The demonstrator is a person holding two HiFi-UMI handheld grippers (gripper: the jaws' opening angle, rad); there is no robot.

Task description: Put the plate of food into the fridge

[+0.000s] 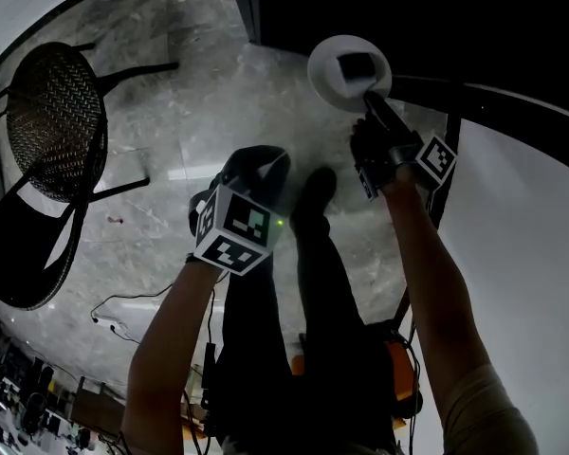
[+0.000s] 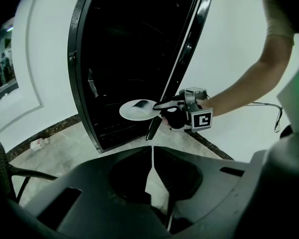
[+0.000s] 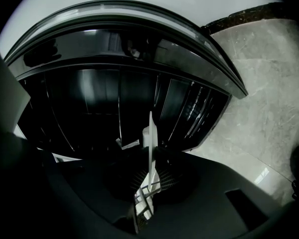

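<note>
As right gripper (image 1: 368,100) clamps plate (image 1: 326,80) beside fridge door (image 2: 182,63), left gripper (image 2: 152,156) has closed jaws.

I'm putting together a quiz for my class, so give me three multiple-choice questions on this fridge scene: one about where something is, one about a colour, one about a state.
1. Where is the plate? A: on the chair. B: in the right gripper, before the open fridge. C: on the floor.
2. What colour is the plate? A: red. B: black. C: white.
3. How do the left gripper's jaws stand? A: together, empty. B: wide apart. C: on the plate.

Answers: B, its jaws pinch the rim; C, it shows pale against the dark fridge; A, only a slit shows between them.
</note>
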